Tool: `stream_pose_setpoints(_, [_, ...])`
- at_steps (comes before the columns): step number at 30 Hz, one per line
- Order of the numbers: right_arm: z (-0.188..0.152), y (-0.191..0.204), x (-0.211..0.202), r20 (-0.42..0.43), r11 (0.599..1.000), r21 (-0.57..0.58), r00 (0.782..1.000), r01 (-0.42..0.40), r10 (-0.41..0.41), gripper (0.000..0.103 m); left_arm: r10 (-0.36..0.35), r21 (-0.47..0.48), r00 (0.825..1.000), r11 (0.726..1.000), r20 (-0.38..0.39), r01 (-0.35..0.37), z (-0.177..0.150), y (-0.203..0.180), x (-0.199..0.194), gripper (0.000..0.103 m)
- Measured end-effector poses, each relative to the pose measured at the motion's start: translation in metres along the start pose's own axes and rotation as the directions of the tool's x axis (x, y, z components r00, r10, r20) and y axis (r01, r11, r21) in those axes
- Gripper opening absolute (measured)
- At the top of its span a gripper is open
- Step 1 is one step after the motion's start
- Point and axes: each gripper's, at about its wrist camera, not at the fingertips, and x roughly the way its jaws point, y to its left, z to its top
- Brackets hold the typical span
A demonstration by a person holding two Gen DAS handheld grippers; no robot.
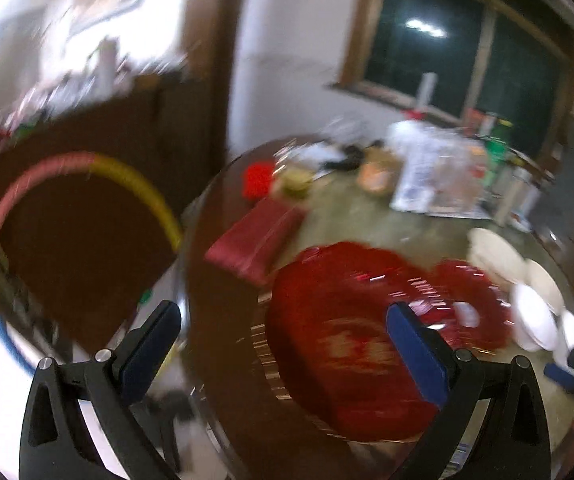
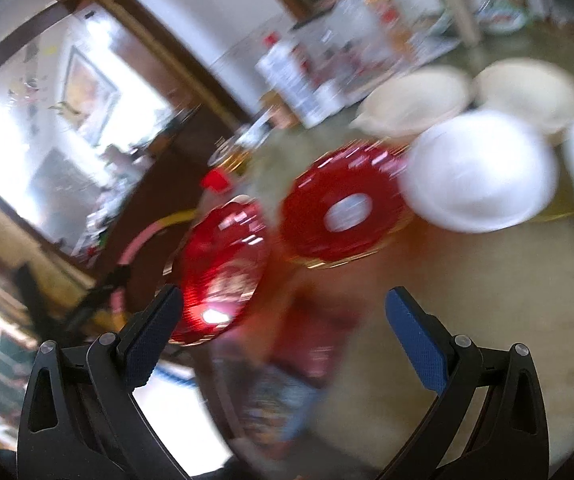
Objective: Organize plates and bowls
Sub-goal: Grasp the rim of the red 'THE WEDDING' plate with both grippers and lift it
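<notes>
Between the two blue pads of the left claw, which stand wide apart and hold nothing, a large red plate lies flat on the round surface. This plate sits directly ahead of and below the left claw, close to the surface's near edge, and it is the dish nearest that hand. Just beyond it, to the right, rests a smaller red plate with a pale centre, and past that a cluster of white bowls and cream bowls.

From the right wrist view, the right claw is also spread open and empty. The large red plate appears ahead and to its left, beside the left pad, while the smaller red plate lies straight ahead, farther off. A white bowl sits ahead to the right, touching or overlapping the smaller plate's rim; blur makes that unclear.

Judging by position, the left hand is better placed for the large plate, which calls for a rim grasp from the near side.
</notes>
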Motion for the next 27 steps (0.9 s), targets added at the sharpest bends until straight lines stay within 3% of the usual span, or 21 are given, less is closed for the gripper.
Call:
stream_pose_setpoints(2, [0.001, 0.008, 0.033, -0.070, 0.998, 0.041, 0.996, -0.047, 0.050, 0.096, 0.019, -0.009, 0.999, 1.000, -0.050, -0.020, -0.005, 0.005, 0.016, 0.100])
stream_pose_setpoints(5, [0.001, 0.015, 0.068, -0.124, 0.997, 0.063, 0.990, -0.052, 0.059, 0.096, 0.021, 0.017, 0.995, 1.000, -0.099, -0.019, -0.010, 0.002, 0.031, 0.100])
stream_pose_setpoints(7, [0.003, 0.019, 0.085, -0.141, 0.994, 0.086, 0.987, -0.064, 0.076, 0.088, 0.021, 0.025, 0.994, 1.000, -0.111, -0.018, -0.011, -0.003, 0.040, 0.100])
stream_pose_setpoints(8, [0.004, 0.020, 0.095, -0.149, 0.993, 0.100, 0.986, -0.060, 0.075, 0.079, 0.024, 0.025, 0.993, 0.999, -0.118, -0.021, -0.010, -0.004, 0.045, 0.098])
stream_pose_setpoints(9, [0.004, 0.020, 0.102, -0.158, 0.992, 0.110, 0.985, -0.053, 0.070, 0.065, 0.020, 0.022, 0.992, 1.000, -0.125, -0.018, -0.011, -0.006, 0.049, 0.076])
stream_pose_setpoints(10, [0.004, 0.017, 0.109, -0.174, 0.992, 0.118, 0.983, -0.040, 0.061, 0.054, 0.024, 0.020, 0.991, 1.000, -0.133, -0.021, -0.013, -0.002, 0.050, 0.025])
stream_pose_setpoints(11, [0.004, 0.016, 0.116, -0.197, 0.993, 0.120, 0.980, -0.014, 0.038, 0.032, 0.024, 0.013, 0.985, 1.000, -0.170, -0.022, -0.016, 0.000, 0.060, 0.007])
stream_pose_setpoints(12, [0.004, 0.013, 0.122, -0.216, 0.992, 0.130, 0.976, -0.001, 0.029, 0.019, -0.005, -0.020, 0.981, 1.000, -0.192, 0.001, -0.018, 0.004, 0.065, 0.008])
stream_pose_setpoints(21, [0.014, 0.039, 0.115, -0.129, 1.000, 0.020, 0.992, -0.001, 0.003, 0.018, -0.007, -0.055, 0.997, 0.998, -0.076, 0.003, -0.002, 0.008, 0.043, 0.007])
stream_pose_setpoints(27, [0.007, 0.027, 0.122, -0.169, 0.999, 0.031, 0.986, 0.021, -0.016, 0.018, 0.010, -0.056, 0.993, 0.998, -0.114, -0.017, -0.006, 0.010, 0.058, 0.008])
